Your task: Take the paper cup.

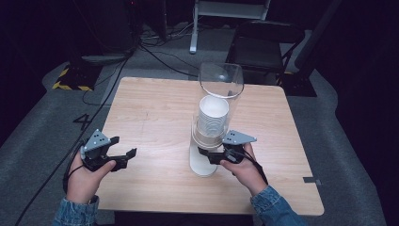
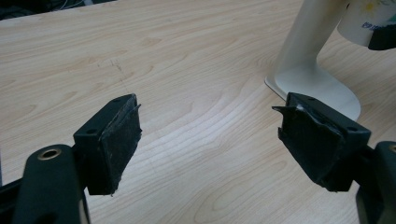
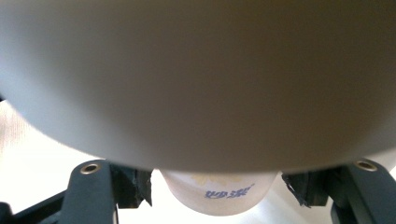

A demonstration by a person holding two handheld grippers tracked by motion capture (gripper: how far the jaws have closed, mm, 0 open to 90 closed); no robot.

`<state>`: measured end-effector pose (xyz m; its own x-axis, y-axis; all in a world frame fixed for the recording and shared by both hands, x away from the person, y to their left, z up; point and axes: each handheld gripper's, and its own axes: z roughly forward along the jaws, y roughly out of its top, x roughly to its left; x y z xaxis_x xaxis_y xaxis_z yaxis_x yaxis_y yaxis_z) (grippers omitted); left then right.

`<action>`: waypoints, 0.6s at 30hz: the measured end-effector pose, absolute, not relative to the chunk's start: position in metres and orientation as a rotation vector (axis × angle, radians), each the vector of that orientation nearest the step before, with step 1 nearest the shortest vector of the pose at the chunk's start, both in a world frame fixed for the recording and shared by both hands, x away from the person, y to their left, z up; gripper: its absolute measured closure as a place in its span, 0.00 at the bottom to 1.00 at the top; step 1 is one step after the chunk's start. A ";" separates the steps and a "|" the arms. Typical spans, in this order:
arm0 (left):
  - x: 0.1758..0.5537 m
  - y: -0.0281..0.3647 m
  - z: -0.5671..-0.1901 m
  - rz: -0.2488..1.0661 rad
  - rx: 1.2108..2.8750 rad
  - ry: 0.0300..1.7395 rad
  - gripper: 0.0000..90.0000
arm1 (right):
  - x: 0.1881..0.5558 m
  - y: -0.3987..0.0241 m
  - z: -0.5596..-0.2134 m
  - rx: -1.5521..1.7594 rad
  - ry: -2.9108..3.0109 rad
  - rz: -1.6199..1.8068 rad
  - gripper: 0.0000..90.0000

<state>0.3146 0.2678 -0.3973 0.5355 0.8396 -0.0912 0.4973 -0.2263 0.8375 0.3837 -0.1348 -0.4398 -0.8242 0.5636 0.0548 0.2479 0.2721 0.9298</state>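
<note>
The left gripper (image 1: 123,157) hovers low over the table (image 1: 155,108), jaws spread wide and holding nothing. It sits well apart from the work, to the left of the dispenser, and seems parked there to leave the other hand room.

Ahead and to its right stands the cup dispenser (image 1: 214,117): a white foot, a clear tube, and a stack of paper cups (image 1: 212,117) inside it.

The right gripper (image 1: 209,156) sits under the tube's lower end, jaws open on either side of the bottom cup (image 3: 219,196), not yet closed on it. This placement suggests a downward pull to free one cup.
</note>
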 end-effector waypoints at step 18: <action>0.315 0.268 -0.398 0.477 1.891 1.091 0.23 | 0.381 -0.137 -0.445 0.753 2.258 1.570 0.39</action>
